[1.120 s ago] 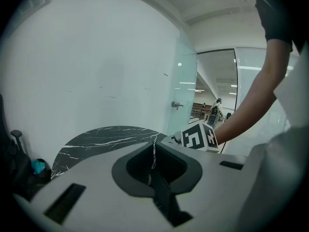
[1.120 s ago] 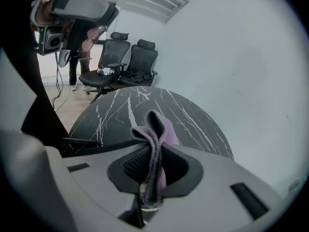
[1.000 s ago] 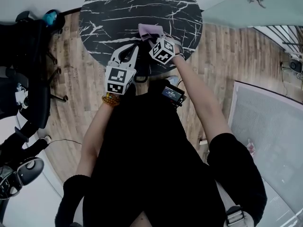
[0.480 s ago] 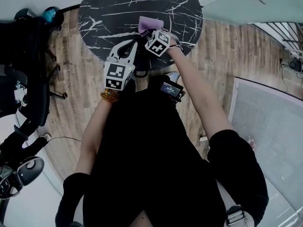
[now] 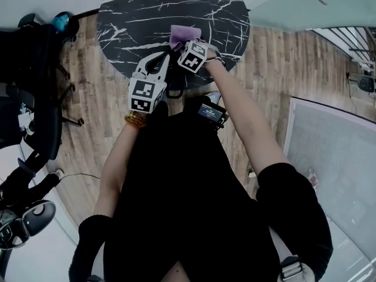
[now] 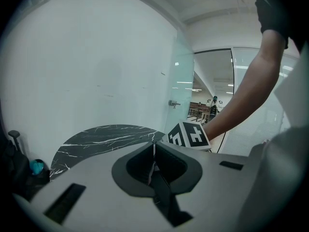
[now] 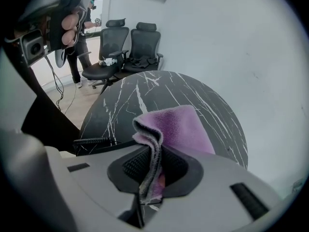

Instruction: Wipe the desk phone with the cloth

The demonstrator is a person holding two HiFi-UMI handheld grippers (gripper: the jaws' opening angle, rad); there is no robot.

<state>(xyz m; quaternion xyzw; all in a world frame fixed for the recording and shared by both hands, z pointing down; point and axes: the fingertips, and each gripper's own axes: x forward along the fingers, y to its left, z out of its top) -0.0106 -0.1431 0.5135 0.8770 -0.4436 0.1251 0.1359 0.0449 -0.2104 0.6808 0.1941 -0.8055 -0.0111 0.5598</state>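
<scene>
While right claw (image 7: 150, 162) pinches cloth (image 7: 181, 127), coiled cord (image 7: 91, 140) near

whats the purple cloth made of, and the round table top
The cloth looks like soft fleece or microfibre, matt purple: fuzzy nap, limp folds. The table top is black with white veins, smooth with a faint sheen: marble or a marble-look laminate, I cannot tell which.
</scene>
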